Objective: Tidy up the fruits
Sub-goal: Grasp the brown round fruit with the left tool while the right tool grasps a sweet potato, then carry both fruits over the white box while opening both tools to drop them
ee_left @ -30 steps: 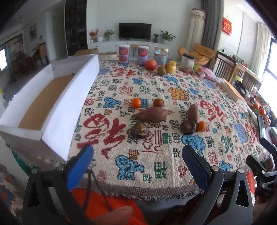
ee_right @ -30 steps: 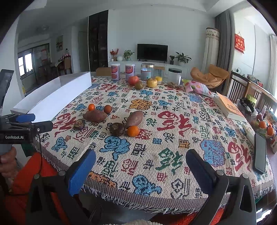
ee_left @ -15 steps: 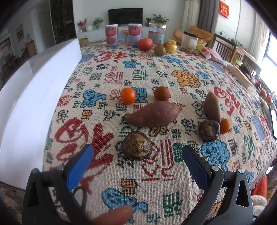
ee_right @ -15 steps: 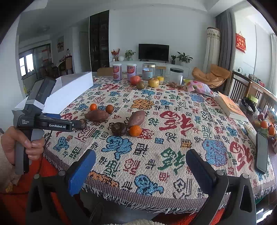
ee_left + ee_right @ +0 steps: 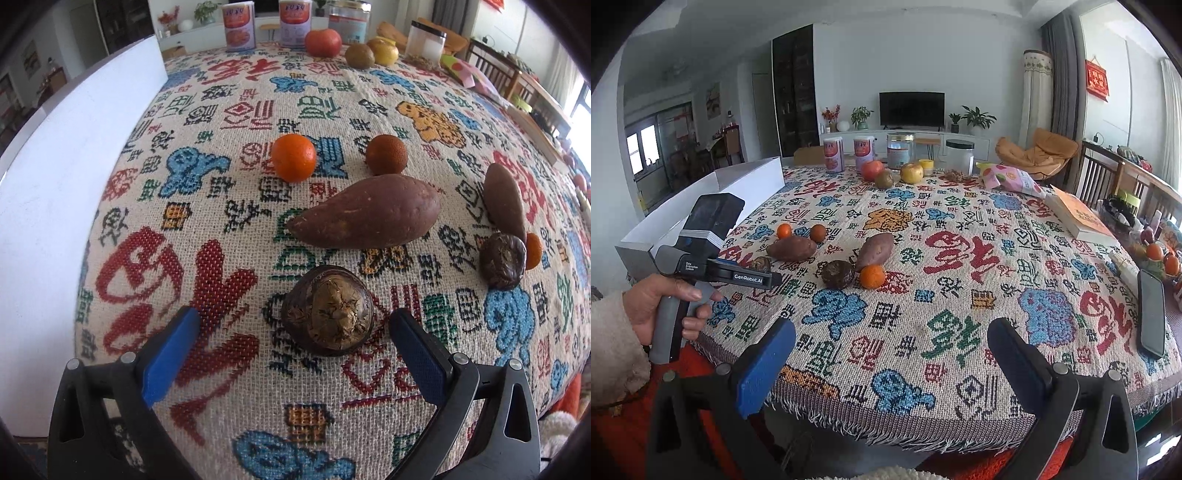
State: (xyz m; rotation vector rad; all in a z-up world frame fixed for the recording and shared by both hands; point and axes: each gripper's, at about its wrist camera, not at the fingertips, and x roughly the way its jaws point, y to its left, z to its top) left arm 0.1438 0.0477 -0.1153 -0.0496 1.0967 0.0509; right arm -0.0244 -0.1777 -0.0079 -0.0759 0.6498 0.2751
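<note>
Box [image 5: 746, 181] interior unseen — fruit on tablecloth [image 5: 258, 92] beside it.

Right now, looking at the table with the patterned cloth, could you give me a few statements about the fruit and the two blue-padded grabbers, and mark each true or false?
1. The left gripper has its blue pads spread open on either side of the round dark brown wrinkled fruit, without squeezing it. True.
2. The right gripper is clamped on the bright orange tangerine. False: it is open and holds nothing, back near the table edge.
3. The large reddish-brown sweet potato lies on the woven patterned tablecloth. True.
4. The white cardboard box stands on the right side of the table. False: it is on the left.
5. A black phone lies near the table's right edge. True.
</note>
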